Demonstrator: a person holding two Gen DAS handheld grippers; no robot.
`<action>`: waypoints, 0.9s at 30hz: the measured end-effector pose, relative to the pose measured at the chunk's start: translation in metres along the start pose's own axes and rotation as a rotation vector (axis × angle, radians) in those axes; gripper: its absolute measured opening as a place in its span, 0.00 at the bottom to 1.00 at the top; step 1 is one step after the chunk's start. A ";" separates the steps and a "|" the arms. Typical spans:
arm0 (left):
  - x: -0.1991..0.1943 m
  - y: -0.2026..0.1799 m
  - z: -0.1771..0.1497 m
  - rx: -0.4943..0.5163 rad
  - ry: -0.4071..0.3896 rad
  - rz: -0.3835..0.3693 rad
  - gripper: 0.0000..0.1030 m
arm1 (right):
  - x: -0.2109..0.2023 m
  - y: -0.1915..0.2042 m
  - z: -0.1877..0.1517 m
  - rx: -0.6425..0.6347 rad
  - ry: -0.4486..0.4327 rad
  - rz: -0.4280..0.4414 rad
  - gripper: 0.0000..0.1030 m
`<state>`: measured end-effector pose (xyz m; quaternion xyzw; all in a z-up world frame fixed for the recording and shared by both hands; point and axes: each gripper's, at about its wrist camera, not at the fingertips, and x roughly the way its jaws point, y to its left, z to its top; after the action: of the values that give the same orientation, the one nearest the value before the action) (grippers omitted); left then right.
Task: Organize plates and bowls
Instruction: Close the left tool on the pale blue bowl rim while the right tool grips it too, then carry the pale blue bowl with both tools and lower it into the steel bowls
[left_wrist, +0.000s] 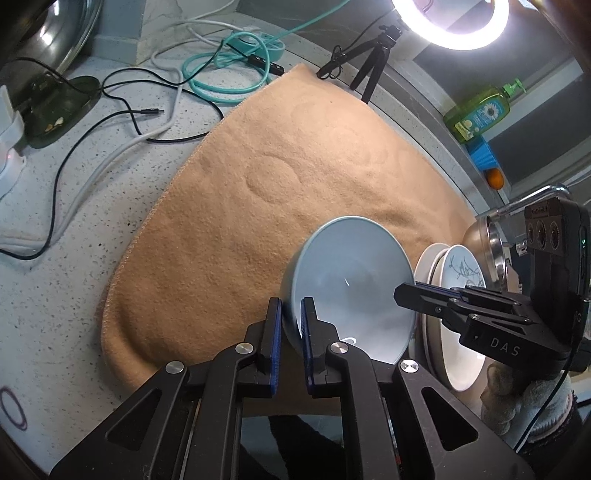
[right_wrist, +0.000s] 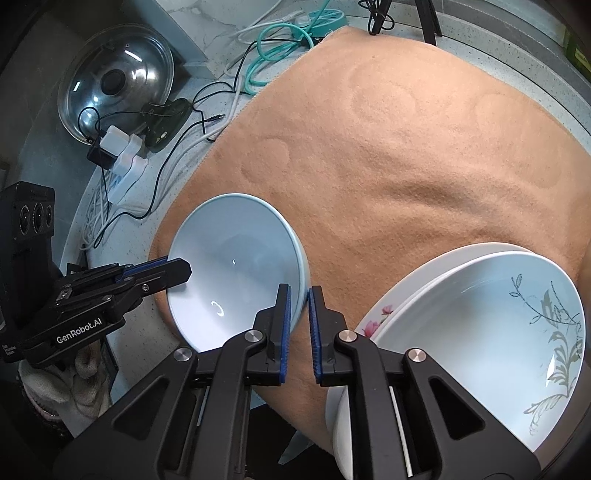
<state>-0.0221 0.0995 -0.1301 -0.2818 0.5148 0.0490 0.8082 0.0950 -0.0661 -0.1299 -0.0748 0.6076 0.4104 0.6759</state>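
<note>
On the tan cloth | one blue bowl | two white plates

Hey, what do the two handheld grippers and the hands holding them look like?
Both the left gripper and right gripper are black plastic with blue ribbed pads and silver pivot bolts. White lettering marks each body. The hands wear pale knitted gloves.

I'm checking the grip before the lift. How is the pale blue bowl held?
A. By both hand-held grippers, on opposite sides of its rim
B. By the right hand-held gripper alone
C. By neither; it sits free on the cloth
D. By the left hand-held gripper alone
A: the left hand-held gripper and the right hand-held gripper each clamp the rim of the pale blue bowl on opposite sides.
</note>
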 end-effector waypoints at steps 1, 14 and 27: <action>0.000 0.000 0.000 -0.001 0.000 0.001 0.08 | 0.001 0.000 0.000 0.006 0.000 0.003 0.09; -0.020 -0.029 0.028 0.041 -0.057 -0.036 0.08 | -0.035 -0.012 0.006 0.071 -0.076 0.036 0.09; -0.018 -0.112 0.057 0.200 -0.071 -0.108 0.08 | -0.102 -0.065 -0.004 0.180 -0.164 0.027 0.09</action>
<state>0.0567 0.0384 -0.0519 -0.2253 0.4720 -0.0364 0.8515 0.1416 -0.1583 -0.0672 0.0281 0.5857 0.3681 0.7216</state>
